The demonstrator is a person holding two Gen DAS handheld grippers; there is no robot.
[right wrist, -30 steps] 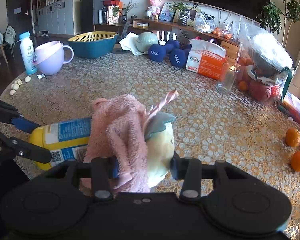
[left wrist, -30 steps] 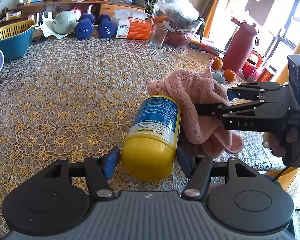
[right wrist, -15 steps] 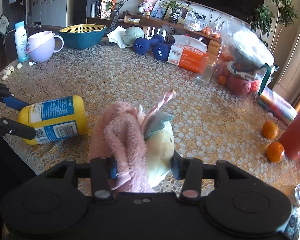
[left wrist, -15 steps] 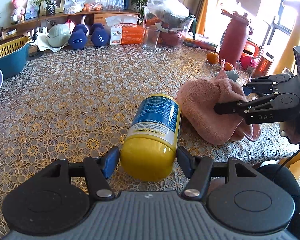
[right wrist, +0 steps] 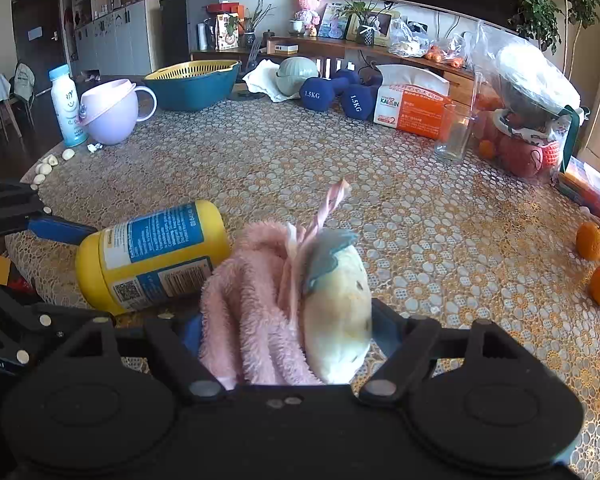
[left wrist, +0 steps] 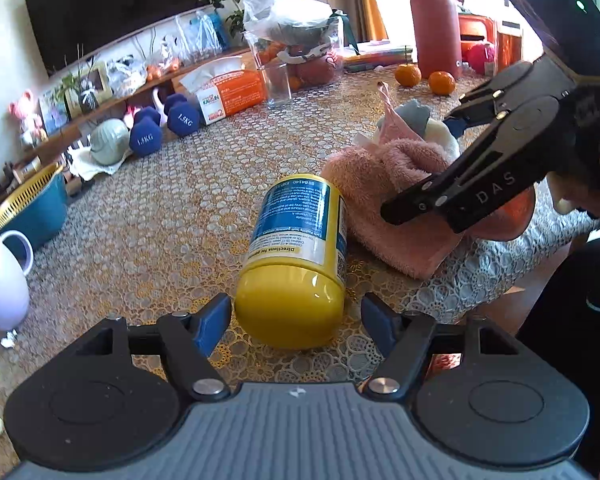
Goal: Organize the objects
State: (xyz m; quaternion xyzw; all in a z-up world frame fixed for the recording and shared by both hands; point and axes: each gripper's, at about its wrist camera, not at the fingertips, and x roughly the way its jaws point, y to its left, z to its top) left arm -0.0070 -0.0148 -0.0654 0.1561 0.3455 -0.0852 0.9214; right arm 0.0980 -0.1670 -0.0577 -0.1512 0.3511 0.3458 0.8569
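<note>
A yellow bottle (left wrist: 296, 256) with a blue label lies on its side near the table's front edge. My left gripper (left wrist: 296, 320) is open; its blue pads stand clear of the bottle's cap end on both sides. My right gripper (right wrist: 286, 332) is shut on a pink towel (right wrist: 248, 300) and a cream plush toy (right wrist: 336, 304) with a pink horn. The towel bundle (left wrist: 392, 184) rests on the table against the bottle's right side. The bottle also shows in the right wrist view (right wrist: 152, 252), left of the towel.
At the back stand blue dumbbells (right wrist: 332, 94), an orange tissue box (right wrist: 414, 108), a glass (right wrist: 456, 132), a bagged fruit basket (right wrist: 528, 120), a teal colander bowl (right wrist: 192, 84), a lilac mug (right wrist: 108, 112) and a milk bottle (right wrist: 66, 106). Two tangerines (right wrist: 596, 260) lie right. The table edge (left wrist: 480, 280) is close.
My left gripper has opened and let go of the yellow bottle, which now lies on the table. Both grippers have swung, and the towel bundle has moved back against the bottle.
</note>
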